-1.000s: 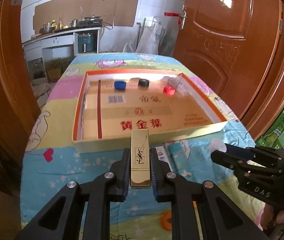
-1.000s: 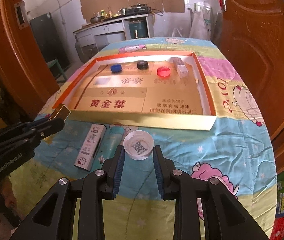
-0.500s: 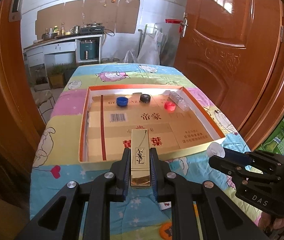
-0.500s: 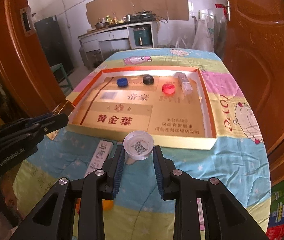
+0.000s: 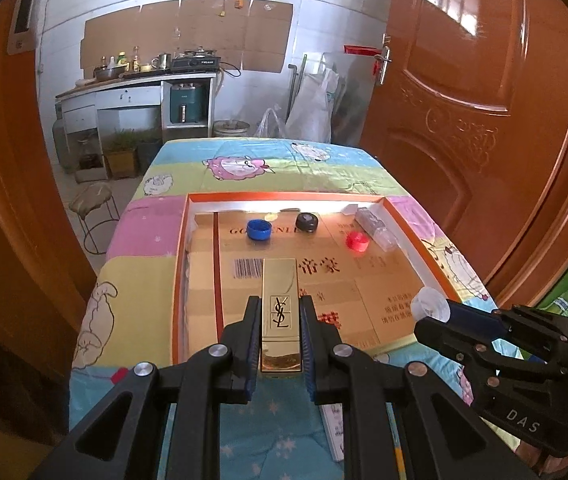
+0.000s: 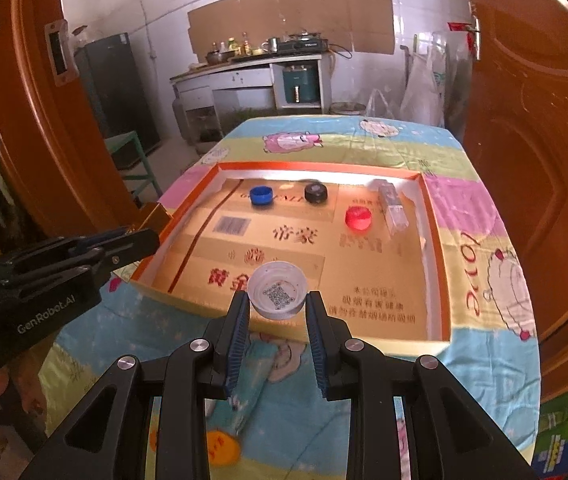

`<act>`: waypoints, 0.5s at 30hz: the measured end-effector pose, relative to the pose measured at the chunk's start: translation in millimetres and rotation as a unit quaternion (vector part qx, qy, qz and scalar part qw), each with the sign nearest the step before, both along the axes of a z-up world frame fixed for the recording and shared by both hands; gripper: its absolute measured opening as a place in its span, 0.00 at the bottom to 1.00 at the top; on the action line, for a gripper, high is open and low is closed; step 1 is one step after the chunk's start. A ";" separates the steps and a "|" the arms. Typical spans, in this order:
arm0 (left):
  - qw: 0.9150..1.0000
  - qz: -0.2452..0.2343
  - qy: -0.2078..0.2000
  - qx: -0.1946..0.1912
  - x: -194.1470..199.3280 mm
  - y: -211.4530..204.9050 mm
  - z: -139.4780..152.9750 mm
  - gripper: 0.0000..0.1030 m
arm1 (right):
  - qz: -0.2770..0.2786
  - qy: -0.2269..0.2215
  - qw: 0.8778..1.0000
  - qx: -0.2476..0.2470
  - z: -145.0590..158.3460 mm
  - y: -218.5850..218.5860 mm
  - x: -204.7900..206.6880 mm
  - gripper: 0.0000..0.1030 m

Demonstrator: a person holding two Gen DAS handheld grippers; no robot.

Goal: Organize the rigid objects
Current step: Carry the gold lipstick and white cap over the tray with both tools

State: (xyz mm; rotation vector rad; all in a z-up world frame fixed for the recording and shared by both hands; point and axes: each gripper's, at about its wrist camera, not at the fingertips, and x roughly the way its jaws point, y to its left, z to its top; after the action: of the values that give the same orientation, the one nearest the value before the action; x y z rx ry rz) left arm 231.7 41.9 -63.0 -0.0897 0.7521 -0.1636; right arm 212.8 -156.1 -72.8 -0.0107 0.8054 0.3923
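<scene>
While the left wrist view shows the left gripper (image 5: 279, 322) clamped on a shiny gold rectangular lipstick case (image 5: 279, 312), its long axis running straight ahead along the fingers over the shallow orange-rimmed cardboard tray (image 5: 179, 280), the right wrist view shows only that case's tip. That view alone shows the QR code inside the round white plastic bottle cap (image 6: 277, 290), open side up, clamped in the right gripper (image 6: 277, 304) above the tray's near edge.
</scene>
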 end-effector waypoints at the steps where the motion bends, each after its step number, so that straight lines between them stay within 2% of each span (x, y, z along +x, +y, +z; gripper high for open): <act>1: 1.000 0.001 0.001 0.001 3.2 -0.3 -0.2 0.18 | 0.001 0.001 1.000 0.001 0.2 0.7 3.9 0.29; 15: 1.000 0.017 0.025 0.004 52.0 6.3 -13.1 0.18 | 0.012 0.007 1.000 -0.002 -5.3 7.2 55.0 0.29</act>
State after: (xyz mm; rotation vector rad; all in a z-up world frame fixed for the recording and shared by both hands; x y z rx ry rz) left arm 283.7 48.2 -76.1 -0.0983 0.8008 -0.1261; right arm 267.8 -148.9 -78.1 -0.0203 0.8203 0.4136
